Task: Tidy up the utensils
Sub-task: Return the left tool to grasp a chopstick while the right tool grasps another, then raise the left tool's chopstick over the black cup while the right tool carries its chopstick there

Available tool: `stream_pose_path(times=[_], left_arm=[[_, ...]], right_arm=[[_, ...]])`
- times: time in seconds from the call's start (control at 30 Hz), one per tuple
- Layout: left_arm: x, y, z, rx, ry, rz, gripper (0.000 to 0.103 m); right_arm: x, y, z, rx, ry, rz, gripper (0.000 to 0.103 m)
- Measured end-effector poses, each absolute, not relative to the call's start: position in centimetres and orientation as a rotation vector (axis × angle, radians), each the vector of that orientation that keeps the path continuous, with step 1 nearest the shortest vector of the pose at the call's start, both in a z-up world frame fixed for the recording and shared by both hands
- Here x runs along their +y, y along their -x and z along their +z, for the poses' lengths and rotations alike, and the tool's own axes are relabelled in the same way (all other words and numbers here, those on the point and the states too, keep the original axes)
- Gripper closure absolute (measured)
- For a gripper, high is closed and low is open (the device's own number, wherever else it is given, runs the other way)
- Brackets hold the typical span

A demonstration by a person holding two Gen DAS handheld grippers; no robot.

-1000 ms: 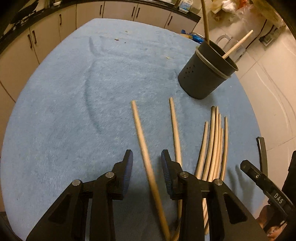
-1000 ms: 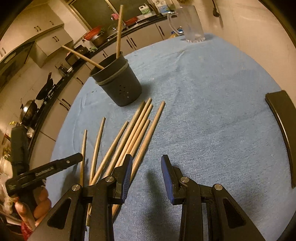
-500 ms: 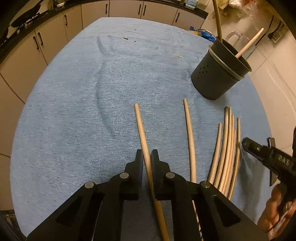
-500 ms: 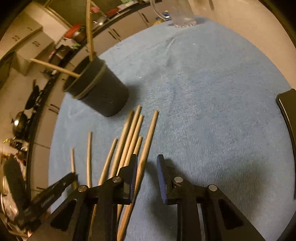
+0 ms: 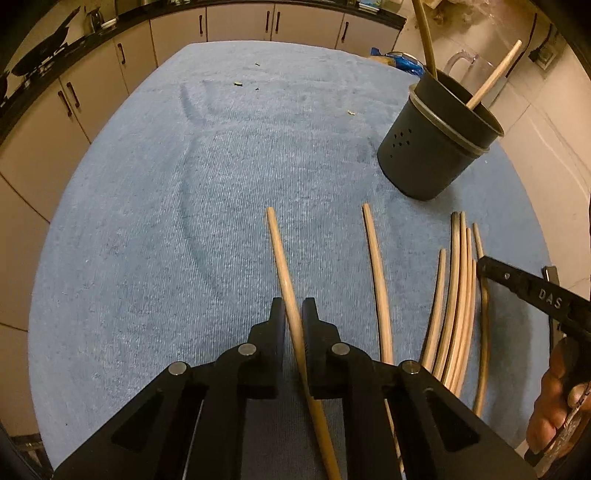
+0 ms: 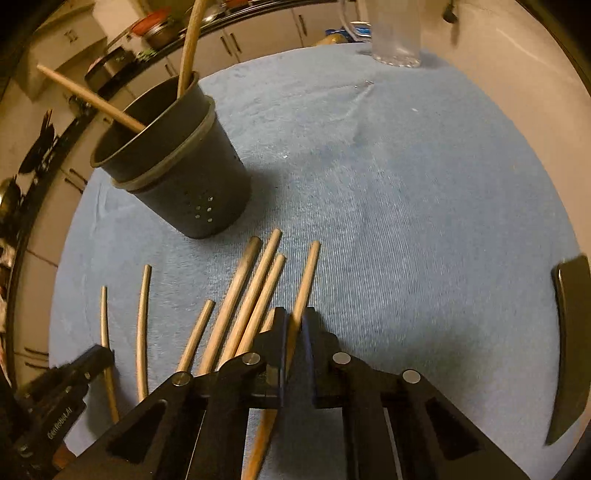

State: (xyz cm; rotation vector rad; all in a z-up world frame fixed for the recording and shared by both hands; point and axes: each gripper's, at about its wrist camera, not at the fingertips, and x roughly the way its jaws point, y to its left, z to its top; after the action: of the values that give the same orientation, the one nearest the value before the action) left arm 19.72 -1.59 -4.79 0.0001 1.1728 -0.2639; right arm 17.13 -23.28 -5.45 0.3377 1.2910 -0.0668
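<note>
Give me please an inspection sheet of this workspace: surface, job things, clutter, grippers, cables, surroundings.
Surface: blue towel covers the table.
Job's things: dark holder upright, two sticks inside; loose chopsticks lie flat in front of it.
Clutter: small crumbs; clear jug at the far edge.
Grippers: left gripper shut on one chopstick; right gripper, jaws just closing, shut on the rightmost chopstick.
Cables: nothing seen.
Surroundings: kitchen cabinets, tiled floor.
</note>
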Motion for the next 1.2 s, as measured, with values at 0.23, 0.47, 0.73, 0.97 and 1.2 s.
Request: stream_pose_path(times=[0.23, 0.47, 0.73, 0.97, 1.2], left_arm=[[-0.8, -19.0, -2.7, 1.102, 0.062, -0.309, 0.096], [0.4, -16.7, 2.8, 0.913, 0.102, -0.347, 0.096], [0.7, -14.2, 6.4, 0.8, 0.111, -0.358, 0.096], [-0.2, -15.4, 5.5, 0.883, 0.096, -0.381, 0.096], [-1.1, -19.7, -0.3, 1.125, 0.087, -0.32, 0.086]], right_arm=[[-23.5, -15.7, -1.7, 1.141, -0.413, 0.04, 0.097], [-22.4, -13.0, 3.5, 0.928, -0.414, 0.11, 0.097], [-20.9, -10.1, 7.3, 0.754, -0.369, 0.147, 0.097], [-20.9, -9.7, 7.7, 0.735, -0.356, 0.152, 0.097], [-21.4, -9.5, 7.8, 0.738, -0.385, 0.146, 0.097]])
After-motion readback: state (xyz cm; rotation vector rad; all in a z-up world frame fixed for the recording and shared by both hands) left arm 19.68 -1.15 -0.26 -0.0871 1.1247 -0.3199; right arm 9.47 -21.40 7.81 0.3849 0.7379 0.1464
